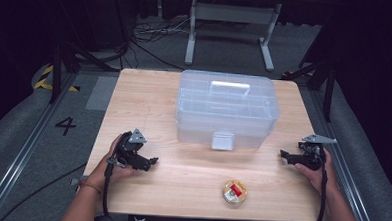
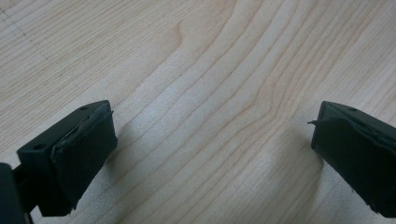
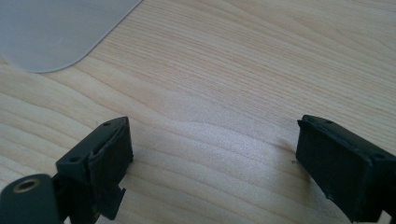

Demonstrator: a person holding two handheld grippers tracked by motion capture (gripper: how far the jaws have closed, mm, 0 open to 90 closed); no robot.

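While both grippers rest low on the wooden table (image 1: 149, 96), the clear plastic box (image 1: 226, 109) sits between and beyond them, lid closed, white latch (image 1: 222, 140) on its front wall facing the person, handle lying flat on top. Left gripper (image 1: 151, 162) lies left of the box front, jaws pointing inward toward the table middle, held in the left hand (image 1: 112, 162); left gripper view has its two black pads (image 2: 84, 154) spread wide, bare wood grain between them, nothing pinched. Right gripper (image 1: 283, 154) lies right of the box, well apart from its side wall, jaws pointing inward, held in the right hand (image 1: 315, 171); right gripper view shows the pads (image 3: 109, 161) spread wide too, empty gap over wood, a rounded corner of the box (image 3: 56, 28) ahead and to the upper left. Small round tin (image 1: 234, 191) with a red label sits near the front table edge, nearer the right gripper than the left, touching neither. Cables trail from both grippers off the near edge.
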